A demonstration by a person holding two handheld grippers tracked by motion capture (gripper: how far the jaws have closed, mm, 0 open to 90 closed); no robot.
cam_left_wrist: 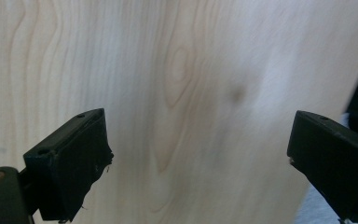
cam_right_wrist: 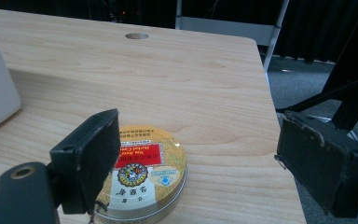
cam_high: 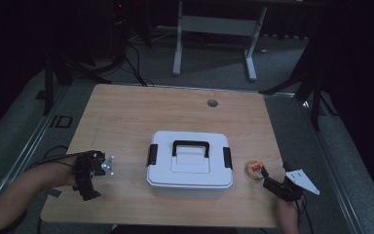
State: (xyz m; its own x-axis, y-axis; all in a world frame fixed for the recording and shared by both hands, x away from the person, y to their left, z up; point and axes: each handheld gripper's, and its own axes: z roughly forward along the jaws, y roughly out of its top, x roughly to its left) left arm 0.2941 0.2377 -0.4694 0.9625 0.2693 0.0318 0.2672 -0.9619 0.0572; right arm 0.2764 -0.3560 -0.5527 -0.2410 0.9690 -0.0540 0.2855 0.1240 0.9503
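Reaching toward a round tin beside a closed white box

Spanning most of the high view is a light wooden table (cam_high: 126,117), with a small round hole (cam_high: 212,103) near its far edge. Beyond it, a dim floor holds a pale metal frame (cam_high: 214,29) and dark cables.

A white plastic storage box (cam_high: 190,168) sits in the middle of the table, toward the near edge. Its lid is on, a black carrying handle (cam_high: 191,146) lies flat across the top, and a black latch sits at each end.

Just right of the box, near the table's right edge, lies a small round tin (cam_high: 254,170). Seen from the right gripper view, the tin (cam_right_wrist: 144,177) lies flat on the wood, with a gold lid bearing a red label and small printed emblems.

The right hand-held gripper (cam_high: 268,179) comes in from the bottom right, held in a person's hand, with a grey three-cornered plate on top. Its jaws stand wide apart and grip nothing. In its own view, the left jaw overlaps the tin's near left edge, while the right jaw is well clear of it on the other side; whether the jaw touches the tin cannot be told.

The left hand-held gripper (cam_high: 90,178) rests over the table, well left of the box, at the end of a bare forearm. Its jaws are also spread apart, with only bare wood grain between them.
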